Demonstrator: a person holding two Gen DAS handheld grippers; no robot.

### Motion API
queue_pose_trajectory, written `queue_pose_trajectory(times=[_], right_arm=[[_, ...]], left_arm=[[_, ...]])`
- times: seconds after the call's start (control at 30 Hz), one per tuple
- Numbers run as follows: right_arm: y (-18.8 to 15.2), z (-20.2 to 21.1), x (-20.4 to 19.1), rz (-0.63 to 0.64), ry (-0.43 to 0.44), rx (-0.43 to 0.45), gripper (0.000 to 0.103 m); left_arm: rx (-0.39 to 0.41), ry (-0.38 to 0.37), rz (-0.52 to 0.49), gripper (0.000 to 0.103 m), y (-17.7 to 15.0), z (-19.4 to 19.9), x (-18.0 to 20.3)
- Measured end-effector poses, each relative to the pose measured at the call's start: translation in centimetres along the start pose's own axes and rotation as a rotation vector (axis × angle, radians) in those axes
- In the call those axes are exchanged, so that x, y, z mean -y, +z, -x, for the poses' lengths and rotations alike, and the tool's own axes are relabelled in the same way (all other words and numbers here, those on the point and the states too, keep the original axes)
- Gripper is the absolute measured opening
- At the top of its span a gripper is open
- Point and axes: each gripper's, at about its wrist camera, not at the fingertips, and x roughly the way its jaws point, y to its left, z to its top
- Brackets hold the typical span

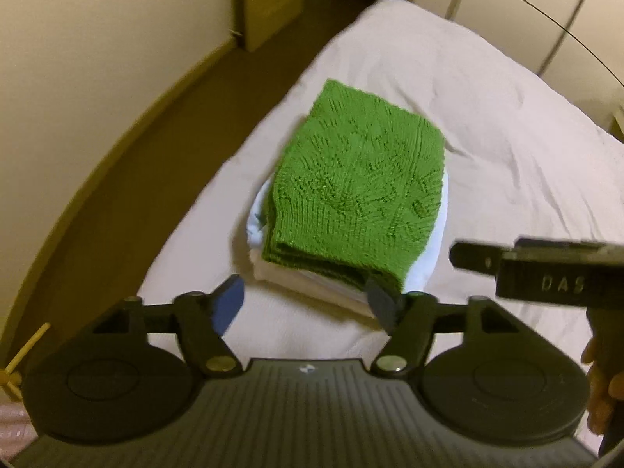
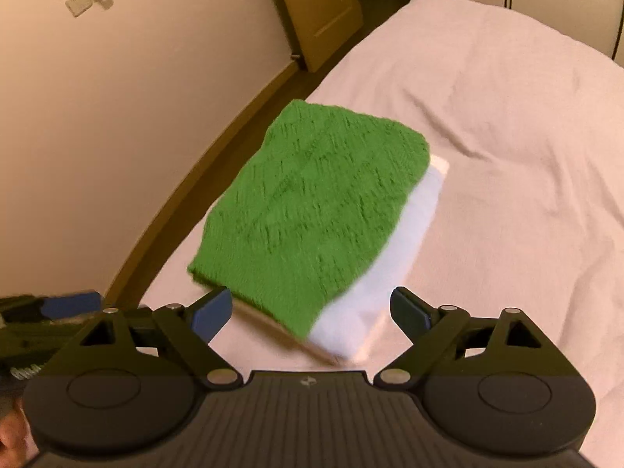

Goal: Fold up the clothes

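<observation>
A folded green knit garment (image 1: 351,183) (image 2: 312,210) lies on top of a stack of folded white and pale blue clothes (image 1: 423,257) (image 2: 390,249) on the bed. My left gripper (image 1: 308,304) is open just short of the stack's near edge, its right finger (image 1: 384,306) close to the green corner. My right gripper (image 2: 312,312) is open too, its jaws standing on either side of the stack's near corner with nothing held. In the left wrist view the right gripper (image 1: 546,273) shows from the side, its jaws hidden. The left gripper's blue pad (image 2: 74,302) peeks in at left.
The bed (image 1: 487,117) (image 2: 507,136) has a wrinkled pale sheet stretching away to the right. Its left edge drops to a brown floor (image 1: 136,156) along a cream wall (image 2: 117,97). A wooden door (image 2: 323,7) stands at the far end. A hand (image 1: 600,382) holds the right gripper.
</observation>
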Motion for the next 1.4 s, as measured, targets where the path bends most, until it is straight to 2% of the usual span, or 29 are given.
queue_pose_trajectory(times=[0.17, 0.33, 0.43, 0.47, 0.5, 0.6, 0.83, 0.93, 1.03, 1.1, 1.23, 1.4], right_arm=[[-2.5, 3.5, 2.5, 0.078, 0.011, 0.021, 0.090], [-4.7, 7.3, 5.2, 0.141, 0.024, 0.062, 0.091], [-5.3, 9.2, 6.6, 0.161, 0.038, 0.083, 0.092], [-5.5, 9.8, 7.1, 0.165, 0.044, 0.089, 0.101], [-5.7, 10.4, 7.2, 0.168, 0.049, 0.094, 0.102], [-6.3, 12.1, 8.2, 0.194, 0.083, 0.109, 0.102], [-7.0, 14.0, 9.8, 0.255, 0.120, 0.109, 0.102], [-7.2, 14.4, 10.4, 0.274, 0.134, 0.107, 0.102], [-7.2, 14.8, 10.7, 0.282, 0.141, 0.107, 0.102], [-7.2, 15.0, 10.8, 0.283, 0.146, 0.109, 0.102], [-7.4, 15.1, 11.4, 0.280, 0.146, 0.103, 0.102], [-7.9, 14.6, 12.3, 0.267, 0.144, 0.066, 0.102]], left_arm=[[0.050, 0.092, 0.041, 0.092, -2.5, 4.4, 4.0], [0.095, 0.121, 0.085, 0.102, -5.1, 7.7, 8.0], [0.111, 0.143, 0.111, 0.102, -6.6, 9.1, 10.1], [0.115, 0.156, 0.117, 0.102, -7.1, 9.5, 10.7], [0.120, 0.169, 0.124, 0.102, -7.6, 9.9, 11.2], [0.129, 0.196, 0.158, 0.102, -9.1, 11.0, 12.2], [0.173, 0.185, 0.264, 0.102, -12.0, 12.9, 13.6], [0.190, 0.214, 0.277, 0.102, -12.6, 13.6, 14.4], [0.222, 0.277, 0.258, 0.102, -12.6, 14.3, 15.7], [0.236, 0.287, 0.250, 0.102, -12.5, 14.6, 16.4], [0.208, 0.258, 0.279, 0.102, -12.6, 14.5, 16.9], [0.165, 0.265, 0.294, 0.102, -13.1, 13.7, 17.7]])
